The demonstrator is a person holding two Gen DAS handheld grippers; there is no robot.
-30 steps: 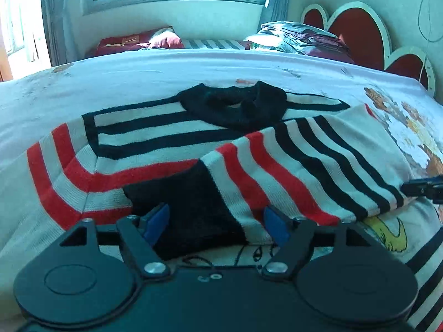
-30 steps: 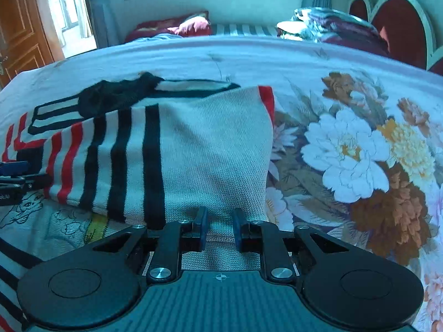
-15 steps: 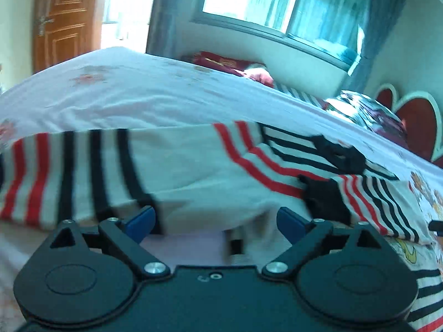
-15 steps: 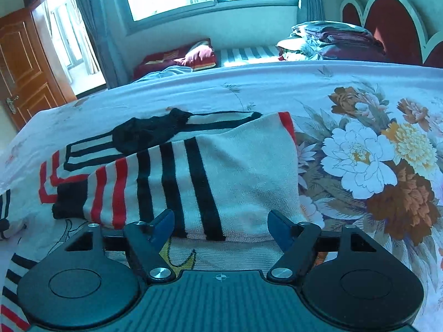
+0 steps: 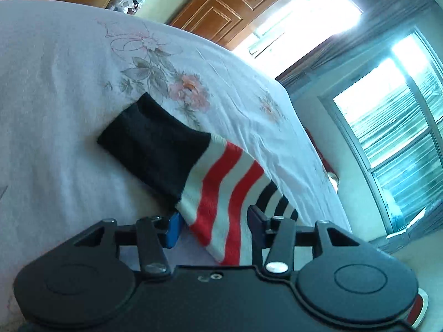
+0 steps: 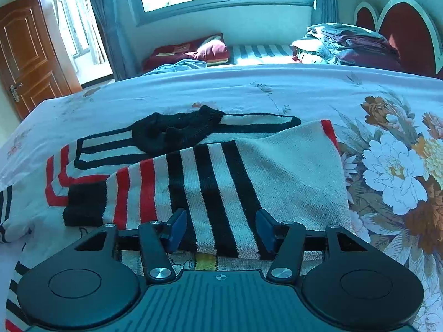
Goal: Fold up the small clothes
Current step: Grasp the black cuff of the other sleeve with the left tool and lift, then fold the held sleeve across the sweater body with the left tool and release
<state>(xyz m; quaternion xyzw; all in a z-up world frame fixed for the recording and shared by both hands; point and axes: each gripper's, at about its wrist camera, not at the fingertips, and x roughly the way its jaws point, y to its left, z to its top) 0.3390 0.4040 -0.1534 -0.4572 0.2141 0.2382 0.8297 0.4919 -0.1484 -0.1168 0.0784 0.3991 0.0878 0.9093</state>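
Note:
A small striped sweater [image 6: 249, 177], cream with red and black stripes and a black collar [image 6: 177, 130], lies on the bed. Its right sleeve is folded across the body, black cuff [image 6: 83, 204] to the left. My right gripper [image 6: 220, 229] is open just above the folded sleeve's near edge. In the left wrist view the other sleeve [image 5: 221, 199] lies stretched out, its black cuff [image 5: 155, 149] flat on the sheet. My left gripper [image 5: 213, 229] is open, with the sleeve between its fingers.
The bed has a white floral sheet [image 6: 387, 171]. A heart-shaped headboard [image 6: 401, 27] and piled bedding [image 6: 346, 44] are at the far right. A red pillow [image 6: 191, 52] lies under the window. A wooden door [image 5: 221, 8] stands beyond the bed's left edge.
My left gripper has swung left from the folded cuff to the other sleeve's cuff end. My right gripper let go of the sweater's edge, opened and pulled back slightly.

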